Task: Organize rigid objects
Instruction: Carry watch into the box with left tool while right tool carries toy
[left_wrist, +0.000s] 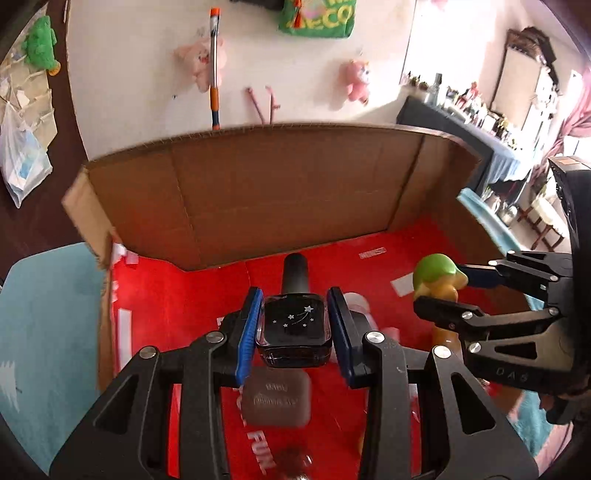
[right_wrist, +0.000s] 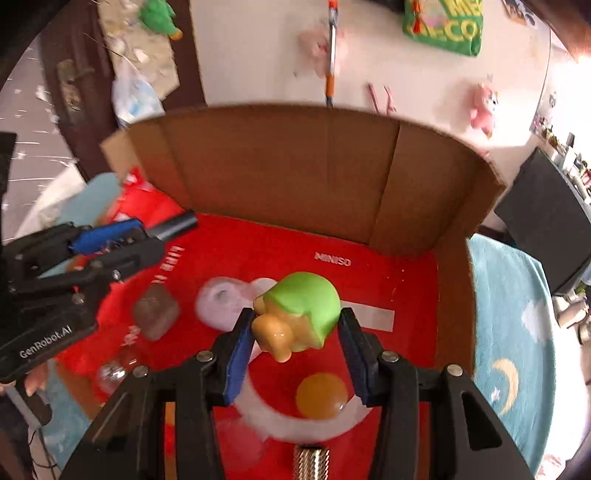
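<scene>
One bottle (left_wrist: 293, 330), cap away

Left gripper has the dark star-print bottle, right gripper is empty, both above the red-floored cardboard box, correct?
Not quite. The right gripper is shut on a green-capped toy figure, as the right wrist view shows. The left gripper does hold the dark star-print bottle, both above the cardboard box.

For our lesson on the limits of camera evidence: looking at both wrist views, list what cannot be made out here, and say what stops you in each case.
- Left wrist view: the bottle's lower body, hidden behind the left tongs.
- Left wrist view: the print on the brown block, blurred.
- Right wrist view: the pale ring, smeared by motion and partly hidden by the right tongs.
- Right wrist view: the green-capped toy's face, turned away.
</scene>
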